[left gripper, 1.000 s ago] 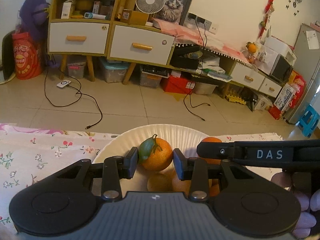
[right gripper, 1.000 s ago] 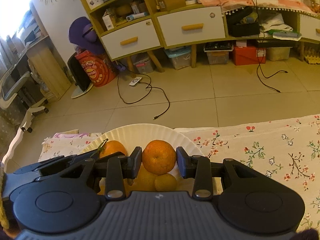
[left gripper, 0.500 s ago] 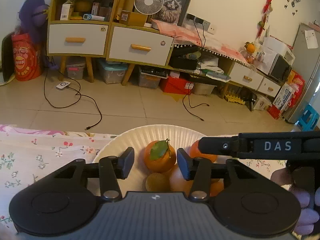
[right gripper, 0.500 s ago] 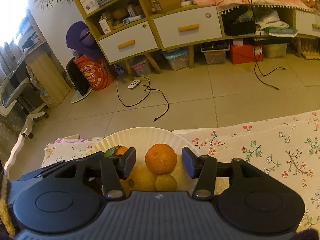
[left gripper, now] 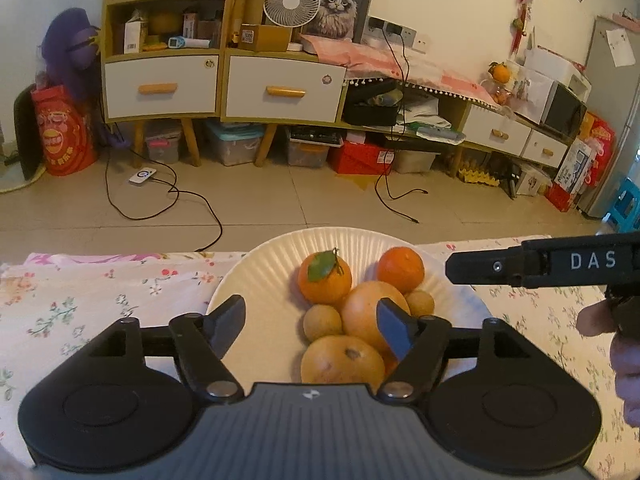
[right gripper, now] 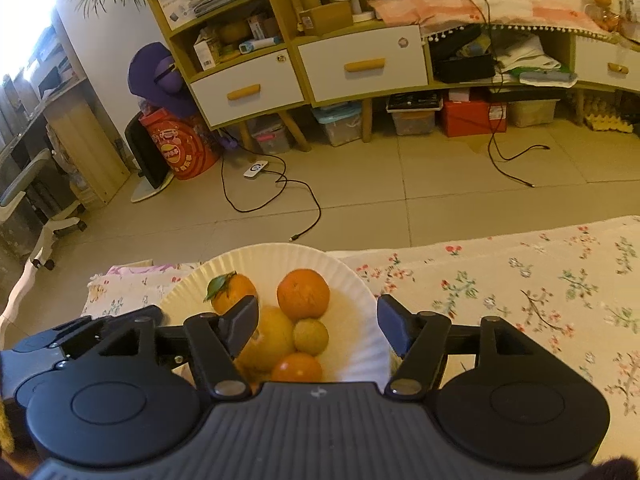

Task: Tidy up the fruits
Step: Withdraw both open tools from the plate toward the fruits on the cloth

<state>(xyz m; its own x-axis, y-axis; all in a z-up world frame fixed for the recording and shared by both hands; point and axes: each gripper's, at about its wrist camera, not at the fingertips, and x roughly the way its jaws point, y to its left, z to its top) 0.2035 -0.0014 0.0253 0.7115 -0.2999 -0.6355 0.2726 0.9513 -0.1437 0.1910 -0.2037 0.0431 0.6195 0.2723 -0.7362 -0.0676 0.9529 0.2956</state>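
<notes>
Left gripper and right gripper — both spread wide, holding nothing. Paper plate of piled fruit; leafed orange at 11 o'clock — touching its neighbours.

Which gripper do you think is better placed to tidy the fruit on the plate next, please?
Probably the left. Both are open and empty, but the left gripper sits squarely over the pile of fruit, while the right gripper sits toward the plate edge, one fingertip beyond the rim.

bare plate left of fruit pile, right tongs alongside
</notes>
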